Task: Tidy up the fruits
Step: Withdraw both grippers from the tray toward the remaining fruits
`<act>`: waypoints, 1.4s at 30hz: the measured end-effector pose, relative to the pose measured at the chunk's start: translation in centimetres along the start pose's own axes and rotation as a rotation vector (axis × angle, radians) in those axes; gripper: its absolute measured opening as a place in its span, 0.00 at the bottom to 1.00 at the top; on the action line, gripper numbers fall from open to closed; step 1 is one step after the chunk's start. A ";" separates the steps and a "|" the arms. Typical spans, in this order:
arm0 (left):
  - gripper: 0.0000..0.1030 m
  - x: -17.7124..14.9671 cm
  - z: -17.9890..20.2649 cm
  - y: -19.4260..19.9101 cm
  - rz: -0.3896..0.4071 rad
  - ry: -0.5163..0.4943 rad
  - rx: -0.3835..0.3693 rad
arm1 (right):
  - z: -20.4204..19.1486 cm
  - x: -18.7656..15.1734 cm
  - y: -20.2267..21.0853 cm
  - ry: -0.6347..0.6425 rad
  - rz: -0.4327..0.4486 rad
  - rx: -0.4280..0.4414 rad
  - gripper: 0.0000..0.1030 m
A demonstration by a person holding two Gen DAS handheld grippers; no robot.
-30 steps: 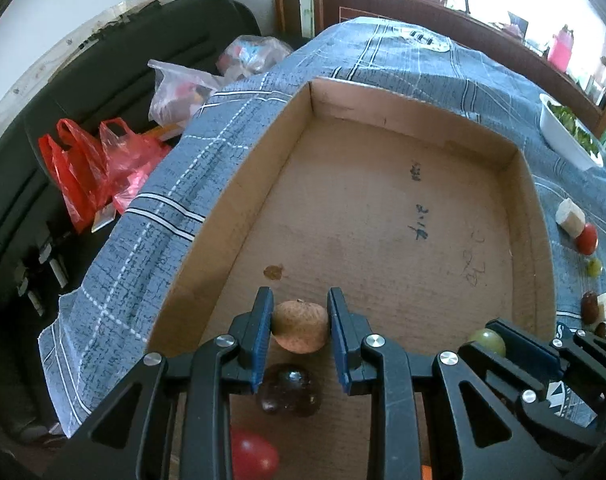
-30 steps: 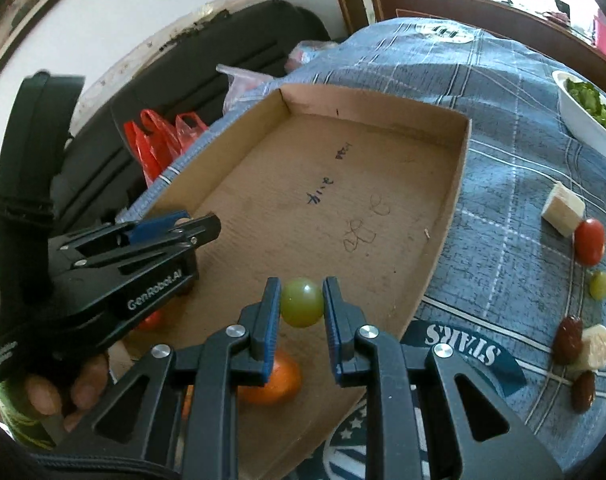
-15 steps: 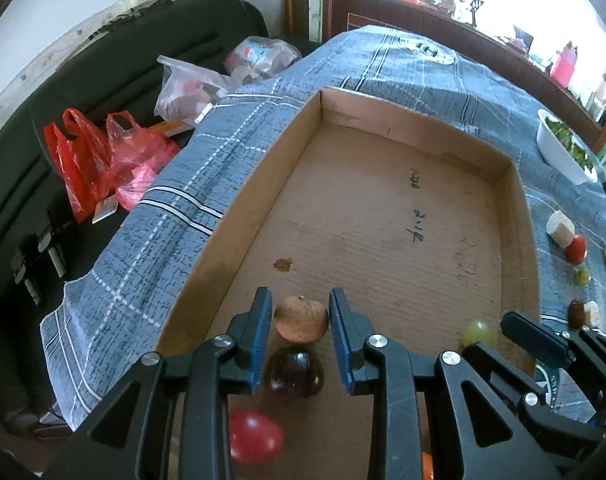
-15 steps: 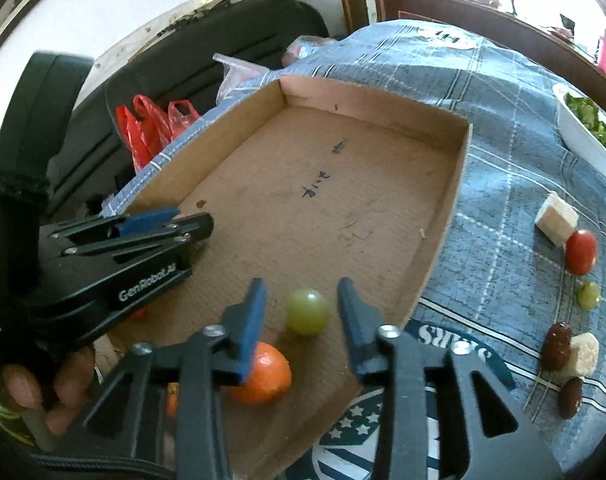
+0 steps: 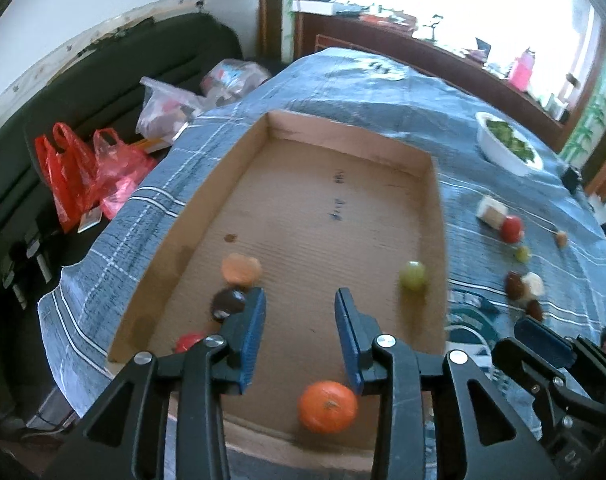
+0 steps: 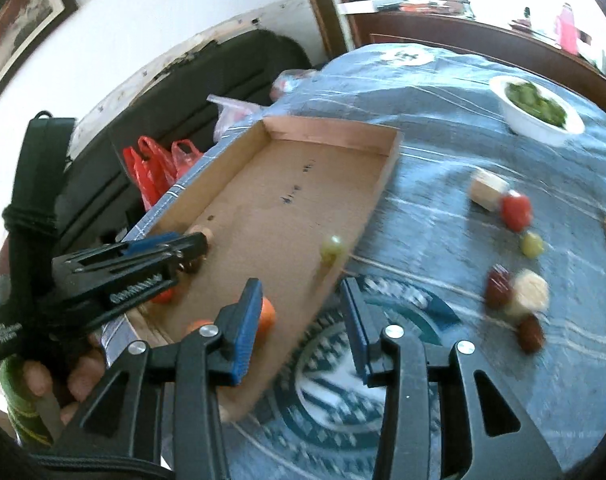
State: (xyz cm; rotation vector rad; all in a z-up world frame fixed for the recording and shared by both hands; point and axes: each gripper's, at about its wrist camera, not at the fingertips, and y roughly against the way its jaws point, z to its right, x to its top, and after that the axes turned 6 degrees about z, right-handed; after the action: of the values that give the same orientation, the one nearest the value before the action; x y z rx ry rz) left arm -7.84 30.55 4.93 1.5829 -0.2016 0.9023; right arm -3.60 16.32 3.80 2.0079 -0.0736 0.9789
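Note:
A cardboard tray lies on the blue plaid cloth. In it are a tan round fruit, a dark fruit, a red tomato, an orange and a green grape. My left gripper hovers above the tray's near end, its jaws opening with nothing between them. My right gripper is open and empty over the tray's right wall. The grape rests just beyond it, and the orange shows beside its left finger.
Loose on the cloth right of the tray are a red tomato, a green grape, dark fruits, pale cubes and a white bowl of greens. Red plastic bags sit past the left edge.
The left gripper let go of the tan fruit and the right let go of the green grape. Both pulled back and up, and both fruits now lie in the tray.

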 end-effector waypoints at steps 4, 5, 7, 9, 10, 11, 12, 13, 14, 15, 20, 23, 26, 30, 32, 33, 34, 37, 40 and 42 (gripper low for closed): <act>0.35 -0.7 1.8 1.1 0.010 -0.029 -0.025 | 2.3 -1.6 2.9 -0.054 0.029 -0.022 0.41; 0.35 -0.9 2.3 1.3 0.010 -0.038 -0.033 | 3.0 -2.1 3.8 -0.072 0.039 -0.032 0.41; 0.36 -1.5 3.3 1.7 0.006 -0.056 -0.049 | 4.2 -2.8 5.1 -0.095 0.052 -0.045 0.41; 0.36 -2.0 4.4 1.9 0.003 -0.079 -0.063 | 5.5 -3.5 6.5 -0.126 0.068 -0.067 0.41; 0.36 -2.1 4.9 2.1 0.001 -0.088 -0.069 | 6.1 -3.9 7.2 -0.137 0.073 -0.073 0.41; 0.36 -2.4 5.4 2.3 0.000 -0.095 -0.074 | 6.6 -4.2 7.7 -0.148 0.079 -0.081 0.41; 0.36 -2.7 6.0 2.4 -0.004 -0.107 -0.082 | 7.2 -4.6 8.4 -0.160 0.085 -0.092 0.41; 0.37 -2.8 6.4 2.5 -0.006 -0.117 -0.088 | 7.7 -4.9 8.9 -0.168 0.089 -0.099 0.41; 0.37 -2.9 6.7 2.7 -0.007 -0.123 -0.091 | 8.1 -5.2 9.4 -0.176 0.093 -0.106 0.41; 0.38 -3.1 7.1 2.8 -0.008 -0.134 -0.096 | 8.4 -5.6 9.9 -0.186 0.098 -0.115 0.41; 0.43 -3.9 8.7 3.3 -0.011 -0.166 -0.111 | 10.3 -7.5 11.7 -0.230 0.104 -0.146 0.41; 0.43 -4.5 9.7 3.5 -0.020 -0.188 -0.123 | 11.1 -8.2 12.0 -0.252 0.102 -0.159 0.41; 0.43 -5.1 10.9 3.6 -0.031 -0.214 -0.138 | 12.0 -8.9 12.5 -0.269 0.101 -0.167 0.41; 0.44 -6.0 12.0 4.0 -0.037 -0.246 -0.163 | 12.7 -9.3 13.1 -0.284 0.109 -0.175 0.41; 0.47 -6.3 12.4 4.3 -0.038 -0.256 -0.188 | 13.0 -9.3 13.4 -0.288 0.114 -0.177 0.41; 0.48 -6.5 12.5 4.4 -0.037 -0.262 -0.201 | 13.1 -9.4 13.6 -0.289 0.117 -0.180 0.41; 0.49 -6.8 12.8 4.7 -0.035 -0.271 -0.219 | 13.2 -9.3 13.7 -0.291 0.118 -0.181 0.41; 0.53 -7.6 13.5 5.2 -0.034 -0.304 -0.263 | 13.6 -9.5 14.0 -0.294 0.121 -0.186 0.41; 0.54 -8.6 14.4 5.7 -0.039 -0.336 -0.297 | 13.9 -9.6 14.1 -0.298 0.120 -0.191 0.41; 0.54 -9.3 15.1 5.8 -0.045 -0.365 -0.315 | 14.1 -9.7 14.1 -0.304 0.120 -0.193 0.41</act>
State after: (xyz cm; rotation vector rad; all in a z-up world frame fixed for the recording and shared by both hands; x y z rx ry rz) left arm -11.20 12.20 4.10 1.4371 -0.5375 0.5099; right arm -7.22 -5.56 2.69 1.9735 -0.4418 0.7021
